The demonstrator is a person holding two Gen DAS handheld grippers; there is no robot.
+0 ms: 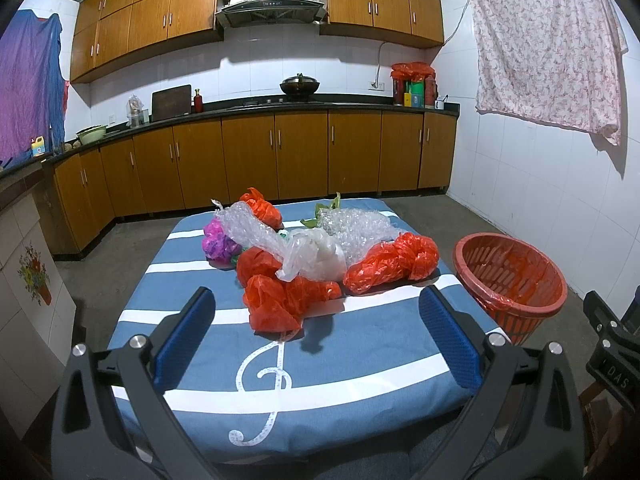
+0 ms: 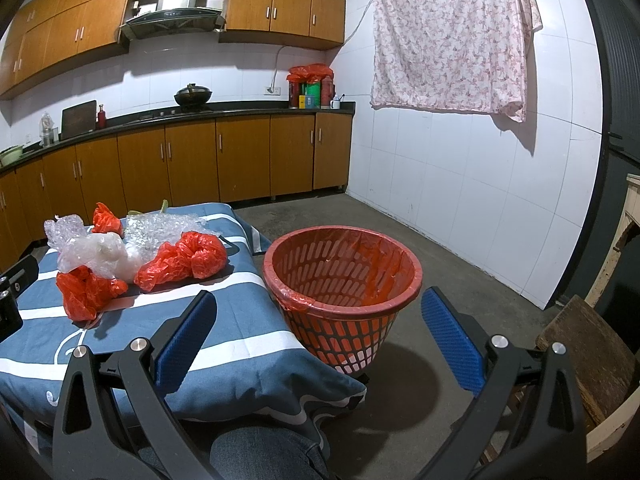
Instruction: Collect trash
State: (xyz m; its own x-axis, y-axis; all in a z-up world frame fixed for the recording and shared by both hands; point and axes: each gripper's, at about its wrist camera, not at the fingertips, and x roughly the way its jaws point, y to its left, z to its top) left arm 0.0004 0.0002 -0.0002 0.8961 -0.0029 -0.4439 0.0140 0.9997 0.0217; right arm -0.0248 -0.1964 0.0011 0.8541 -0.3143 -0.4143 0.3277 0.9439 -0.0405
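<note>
Crumpled plastic bags [image 1: 320, 256] beside red basket [image 1: 510, 276]

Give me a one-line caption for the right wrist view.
Open right gripper facing an empty red basket beside a striped table piled with crumpled plastic bags.

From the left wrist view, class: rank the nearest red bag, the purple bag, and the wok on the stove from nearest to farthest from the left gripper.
1. Nearest red bag: on the striped cloth, just ahead of the left gripper.
2. Purple bag: farther back on the table, left side of the pile.
3. Wok: on the counter at the far wall.
</note>
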